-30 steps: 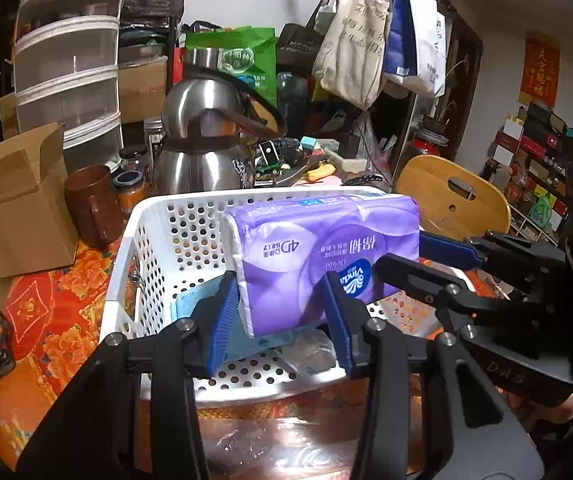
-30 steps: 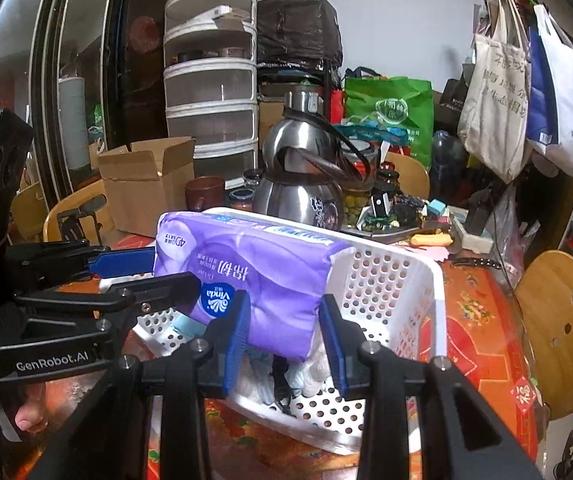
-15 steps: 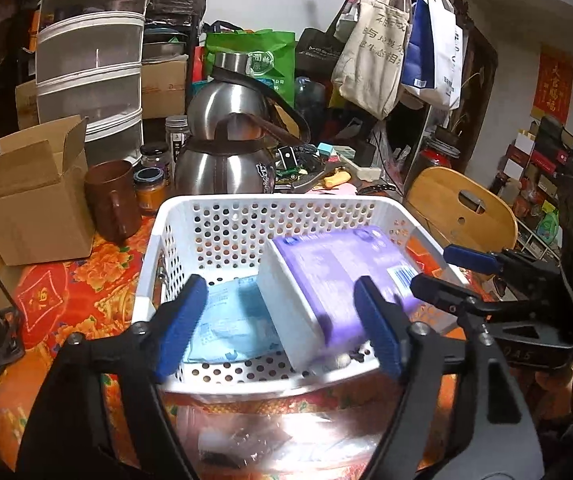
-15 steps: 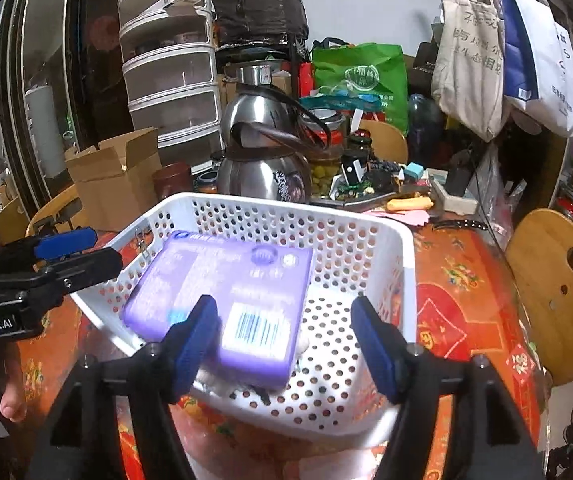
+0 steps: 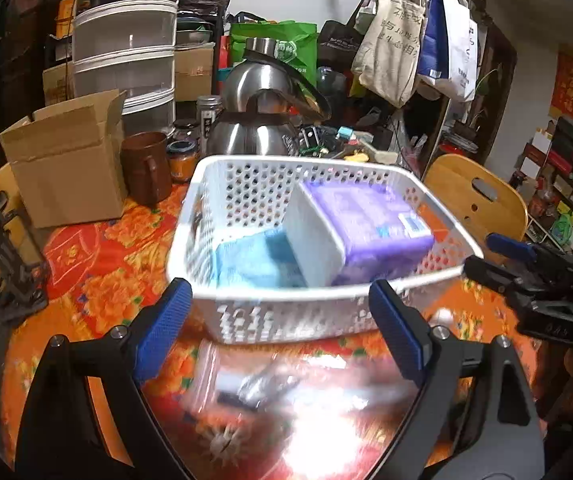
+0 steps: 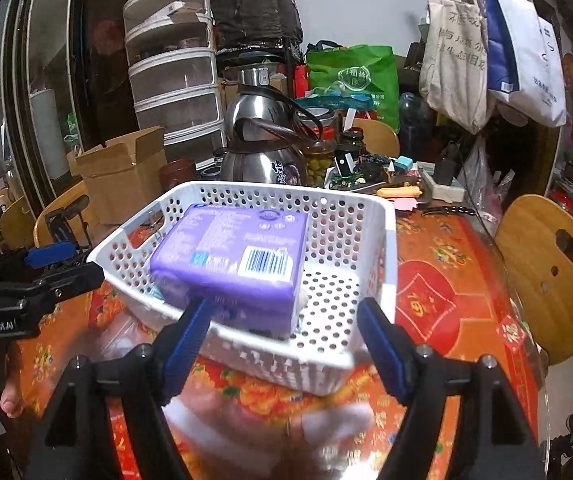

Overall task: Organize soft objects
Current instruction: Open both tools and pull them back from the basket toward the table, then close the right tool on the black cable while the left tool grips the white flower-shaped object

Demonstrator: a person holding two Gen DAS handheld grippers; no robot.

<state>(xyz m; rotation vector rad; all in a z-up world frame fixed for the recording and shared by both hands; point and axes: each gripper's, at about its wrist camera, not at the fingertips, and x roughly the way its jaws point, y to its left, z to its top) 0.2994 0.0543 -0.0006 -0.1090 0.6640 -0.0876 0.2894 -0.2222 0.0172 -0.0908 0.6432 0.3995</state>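
White perforated plastic basket (image 5: 246, 200) sits on the red-and-orange floral tablecloth (image 5: 98, 264); all places below are relative to it. Inside: purple plastic-wrapped tissue pack (image 6: 232, 256) lying tilted, barcode face up, its white end resting over a light blue soft packet (image 5: 254, 260) at the basket's left half. Right part of the basket floor bare in the right wrist view. Behind the basket, close: stainless steel kettle with dark handle (image 5: 262, 116), brown ceramic mug (image 5: 146, 168), small jars, open brown cardboard box (image 5: 66, 164). Further back: stacked translucent drawer unit (image 6: 174, 76), green shopping bag (image 6: 354, 80), hanging canvas tote bags (image 6: 458, 44) with printed characters, too small to read. Round wooden chair back (image 6: 554, 272) to the right, apart from the basket. In front, a blurred clear plastic bag (image 5: 246, 380) on the cloth. Left gripper (image 5: 282, 328) spread wide, holding nothing, tips just short of the near rim. Right gripper (image 6: 286, 344) likewise wide and unloaded, at the near rim. "GenRobot.AI" partly legible on the left gripper's body.
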